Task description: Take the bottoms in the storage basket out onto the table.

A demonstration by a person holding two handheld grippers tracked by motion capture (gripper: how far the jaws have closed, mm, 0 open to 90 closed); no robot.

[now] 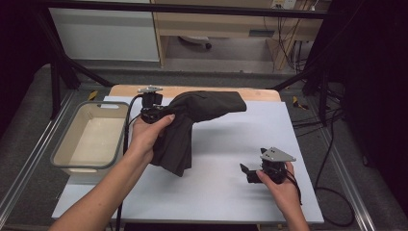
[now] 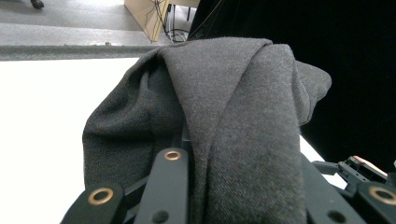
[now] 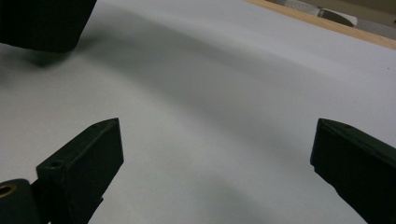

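We held the dark grey woven cloth garment off the table in our left gripper, jaws clamped on a fold at centre-left of the high view, so it hung clear of the white tabletop; our right gripper waited wide and empty at lower right; the grey plastic bin sat just left, nothing blocking it.

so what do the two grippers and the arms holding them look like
Both grippers are black, each with two blocky jaws. The left gripper has brass-coloured rivets on its linkage, a small grey plate on top and a black cable trailing down past the forearm. The right gripper carries a grey three-cornered plate with small holes, and a black cable hangs by the wrist. Both forearms are bare, with no sleeves in view.
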